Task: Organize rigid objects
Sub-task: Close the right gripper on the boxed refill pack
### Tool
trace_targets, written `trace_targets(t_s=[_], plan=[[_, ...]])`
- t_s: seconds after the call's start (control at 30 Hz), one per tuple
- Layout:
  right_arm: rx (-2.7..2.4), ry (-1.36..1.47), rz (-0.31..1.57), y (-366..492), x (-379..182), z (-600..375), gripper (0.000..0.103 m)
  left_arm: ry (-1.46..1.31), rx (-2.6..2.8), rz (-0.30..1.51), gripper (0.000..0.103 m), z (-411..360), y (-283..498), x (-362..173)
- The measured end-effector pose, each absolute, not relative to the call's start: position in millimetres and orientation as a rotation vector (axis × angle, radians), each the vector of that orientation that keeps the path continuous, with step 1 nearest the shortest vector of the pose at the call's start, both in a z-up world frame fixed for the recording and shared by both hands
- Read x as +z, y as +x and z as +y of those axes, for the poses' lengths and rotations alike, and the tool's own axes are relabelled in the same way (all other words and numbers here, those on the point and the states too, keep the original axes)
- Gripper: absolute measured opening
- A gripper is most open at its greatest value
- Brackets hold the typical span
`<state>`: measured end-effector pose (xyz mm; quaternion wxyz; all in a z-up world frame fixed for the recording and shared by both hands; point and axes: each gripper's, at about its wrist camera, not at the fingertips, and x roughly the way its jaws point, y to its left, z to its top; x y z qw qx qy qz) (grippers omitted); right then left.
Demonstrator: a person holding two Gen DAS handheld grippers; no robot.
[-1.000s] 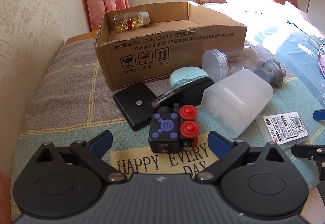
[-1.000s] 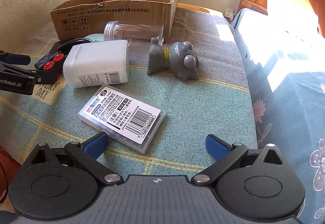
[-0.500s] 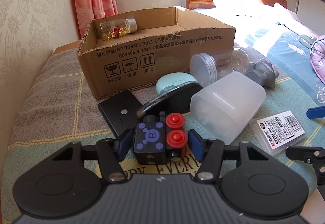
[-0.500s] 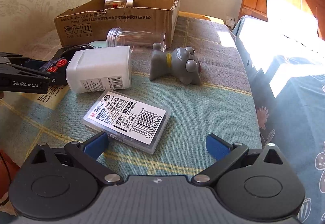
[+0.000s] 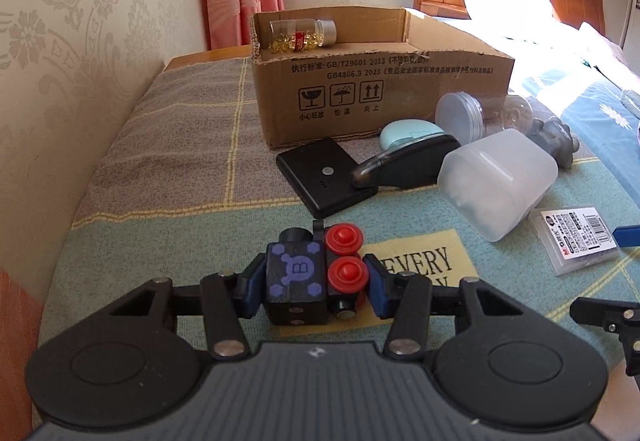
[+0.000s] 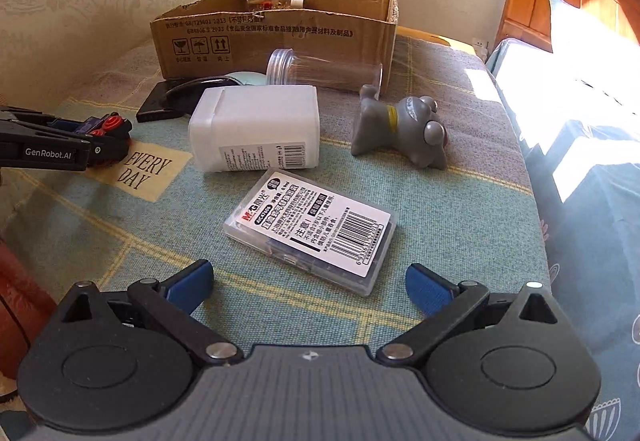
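Since a second ago your left gripper (image 5: pixel 314 281) has closed from wide open and now pinches the toy block (image 5: pixel 296 277), its blue pads pressed on the block's black side and on the red knobs (image 5: pixel 346 273); the block has come away from the power bank (image 5: pixel 326 177) and sits nearer the camera, over the blanket (image 5: pixel 160 241) beside the "EVERY DAY" patch. Your right gripper (image 6: pixel 310 287) is spread wide with nothing between its fingers, just short of the clear case (image 6: pixel 312 231) lying flat on the blanket. Beyond the case lie the white jar (image 6: pixel 256 127) on its side and the grey toy (image 6: pixel 404 131). The cardboard box (image 5: pixel 384 81) stands behind them, with a pill bottle (image 5: pixel 302 35) inside.
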<state>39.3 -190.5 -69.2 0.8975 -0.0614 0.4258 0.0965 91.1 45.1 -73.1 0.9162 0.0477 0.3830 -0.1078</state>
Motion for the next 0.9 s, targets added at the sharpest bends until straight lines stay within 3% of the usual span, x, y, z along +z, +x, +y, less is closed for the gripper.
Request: trace_targets(t_s=[0.13,0.2,0.4,0.9], plan=[[0.220,-0.139,0.881,50,-70,-177,0.103,0.093,-0.225,0.781,0.053,46,90,-74],[0.234,-0.147,0.879,57,-71,-172,0.103,0.091,-0.228,0.781,0.068,46,91,-75],[0.255,-0.152,0.872,70,-73,-161,0.103,0.075,-0.215,0.773,0.080,50,90,-79],[0.282,-0.165,0.858,79,-74,-162,0.103,0.071,-0.233,0.773,0.079,50,91,-78]])
